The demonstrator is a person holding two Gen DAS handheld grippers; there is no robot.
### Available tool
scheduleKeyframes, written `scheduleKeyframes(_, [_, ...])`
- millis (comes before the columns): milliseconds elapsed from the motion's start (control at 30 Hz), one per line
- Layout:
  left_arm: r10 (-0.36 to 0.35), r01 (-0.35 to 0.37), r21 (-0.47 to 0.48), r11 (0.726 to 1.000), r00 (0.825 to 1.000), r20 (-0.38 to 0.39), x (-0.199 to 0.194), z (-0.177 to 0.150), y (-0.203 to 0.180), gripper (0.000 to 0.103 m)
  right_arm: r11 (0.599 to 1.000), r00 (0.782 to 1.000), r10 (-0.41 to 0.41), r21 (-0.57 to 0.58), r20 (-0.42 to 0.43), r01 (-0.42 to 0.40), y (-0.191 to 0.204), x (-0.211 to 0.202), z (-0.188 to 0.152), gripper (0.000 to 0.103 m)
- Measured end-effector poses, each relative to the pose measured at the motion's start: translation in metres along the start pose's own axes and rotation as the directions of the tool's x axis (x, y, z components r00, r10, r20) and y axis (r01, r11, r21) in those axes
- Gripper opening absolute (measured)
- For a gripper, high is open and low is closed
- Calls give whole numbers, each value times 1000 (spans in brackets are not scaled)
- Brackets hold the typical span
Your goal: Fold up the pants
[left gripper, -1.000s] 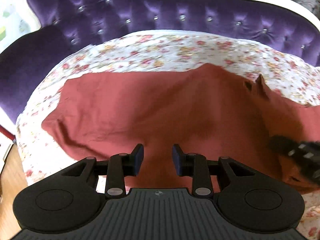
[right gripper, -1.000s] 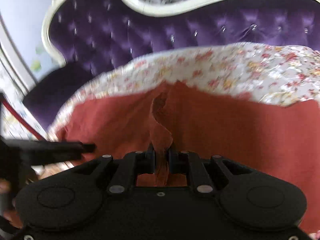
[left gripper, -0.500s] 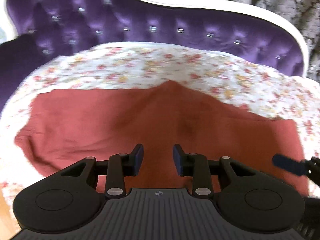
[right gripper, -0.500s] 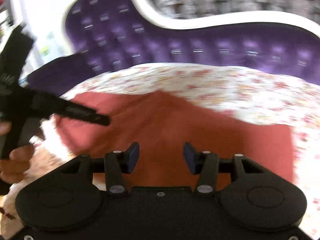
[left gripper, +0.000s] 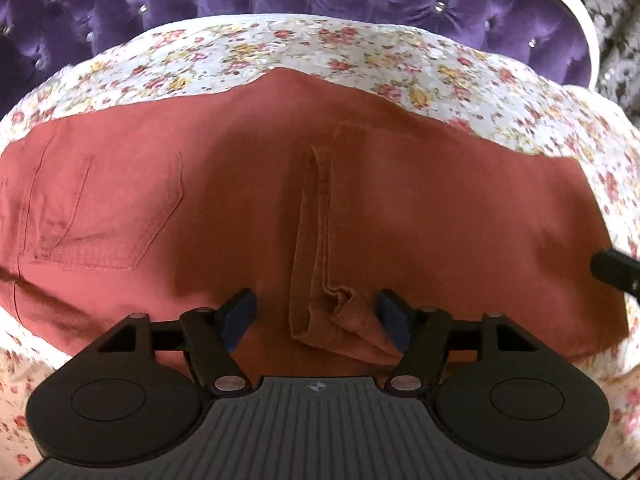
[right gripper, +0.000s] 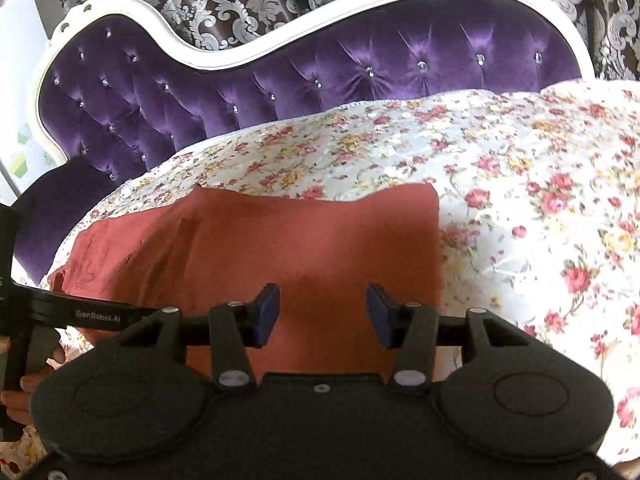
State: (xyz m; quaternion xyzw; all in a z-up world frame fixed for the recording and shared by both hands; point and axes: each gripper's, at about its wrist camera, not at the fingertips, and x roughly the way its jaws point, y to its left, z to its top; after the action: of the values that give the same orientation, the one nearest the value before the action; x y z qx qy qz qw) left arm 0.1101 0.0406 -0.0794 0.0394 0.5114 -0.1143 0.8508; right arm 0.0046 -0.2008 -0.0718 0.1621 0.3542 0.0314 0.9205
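While both tools sit above the cloth, neither grips anything: the left hand-held gripper [left gripper: 316,318] stands with jaws spread over a bunched hem fold, and the right hand-held gripper [right gripper: 323,312] is likewise released over flat fabric. The rust-red pants [left gripper: 240,200] lie folded and spread on the floral bedspread [right gripper: 520,184], back pocket [left gripper: 108,212] facing up, before the purple tufted headboard [right gripper: 280,80].
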Motion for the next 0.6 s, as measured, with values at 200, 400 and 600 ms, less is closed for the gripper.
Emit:
scheduleKeyframes(200, [34,-29,-61,998,997,72,-18,12,6,1,999,999,-35,-31,23,36,1,-1,3,57])
scheduleKeyframes(400, [37,-28,-85,996,994,101,-31,5,22,1,995,995,-65,-73,73,71,9,9,23,57])
scheduleKeyframes(600, [101,-98,-87,991,994,34,-9,-5,28,0,985,989,-149,-87,18,150,6,42,31,56])
